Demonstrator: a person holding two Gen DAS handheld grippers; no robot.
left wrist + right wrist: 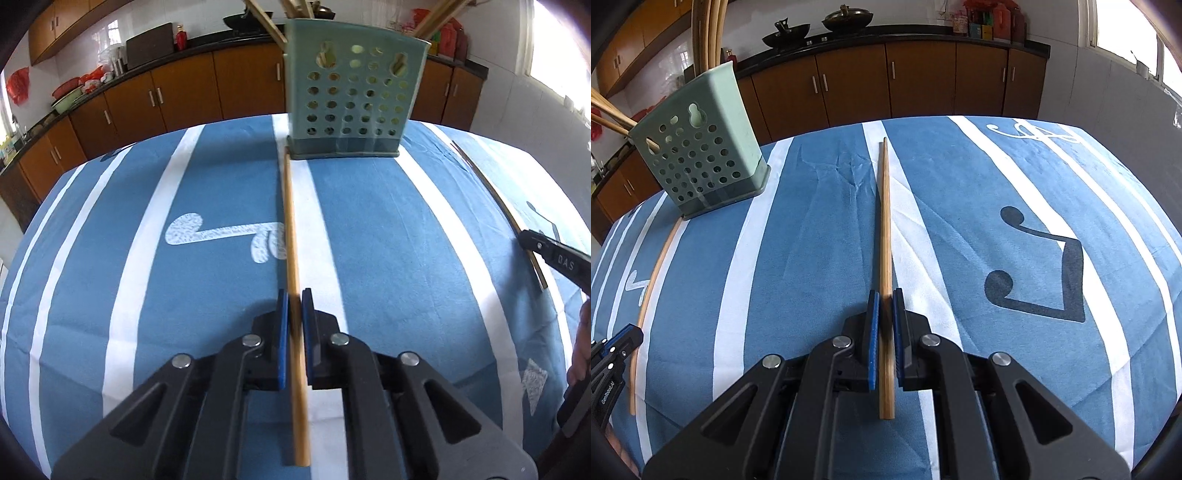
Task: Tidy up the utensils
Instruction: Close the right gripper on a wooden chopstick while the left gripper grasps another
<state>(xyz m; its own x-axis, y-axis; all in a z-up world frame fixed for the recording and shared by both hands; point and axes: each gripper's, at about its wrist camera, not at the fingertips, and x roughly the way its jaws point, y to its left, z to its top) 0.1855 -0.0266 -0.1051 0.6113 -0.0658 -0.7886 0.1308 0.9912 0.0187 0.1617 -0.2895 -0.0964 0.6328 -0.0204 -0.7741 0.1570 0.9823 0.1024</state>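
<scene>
**Both jaws clenched on chopsticks, holder ahead**

My left gripper (294, 310) has its jaws clenched on a chopstick (290, 229) that runs straight forward between the blue pads (282, 332). Its far tip reaches the base of the green holder (354, 92) at that holder's left corner; whether it touches there I cannot tell. The rear end sticks back past the jaws toward me. The holder stands upright on the tabletop (110, 258) directly ahead of the left jaws, with more chopsticks (269, 26) leaning out of its top.

My right gripper (885, 310) likewise has its jaws clenched on a second chopstick (885, 221), which points forward over the striped cloth (960, 240). Its tip lies well clear of the holder (698, 147), which sits ahead and far to the left of the right jaws.

From the right wrist view, the left gripper (613, 354) shows at the left edge with its chopstick (653, 273) leading up to the holder's base. From the left wrist view, the right gripper (554, 254) shows at the right edge, gripping its chopstick (495, 195) near the rear end.
</scene>
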